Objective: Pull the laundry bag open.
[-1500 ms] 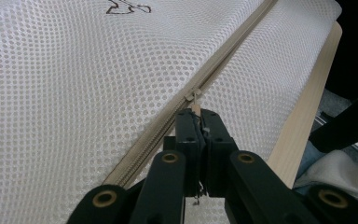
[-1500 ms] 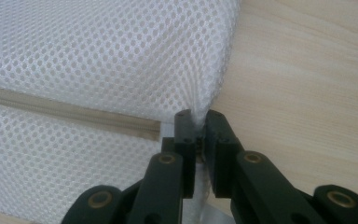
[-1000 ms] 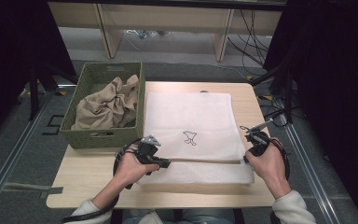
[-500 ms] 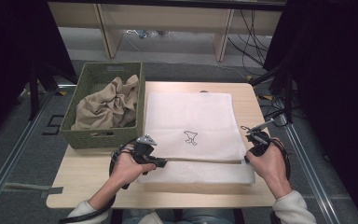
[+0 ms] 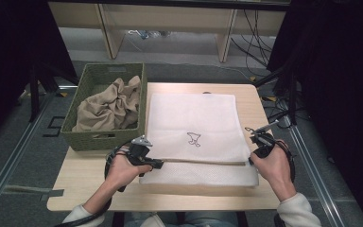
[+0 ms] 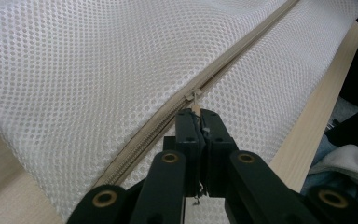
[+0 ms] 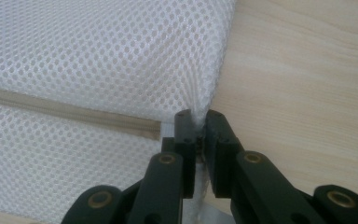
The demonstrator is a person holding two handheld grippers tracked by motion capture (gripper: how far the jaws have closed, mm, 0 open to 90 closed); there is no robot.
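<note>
Light wooden table [image 5: 99,189] set on grey floor, dark curtains at sides. White mesh bag [image 5: 196,127] laid flat at table centre, small drawing printed on top. Zipper [image 6: 233,65] seen closed ahead of pull tab [image 6: 195,97]; slider judged near left end, so unzipping barely begun, if that is intended. Left gripper [image 6: 198,122] pressed together on pull tab. Right gripper [image 7: 198,126] pinched on bag's right edge seam. Green woven basket [image 5: 82,140] with crumpled beige cloth [image 5: 108,104] placed just beside bag; no obstruction noted along zipper line.
</note>
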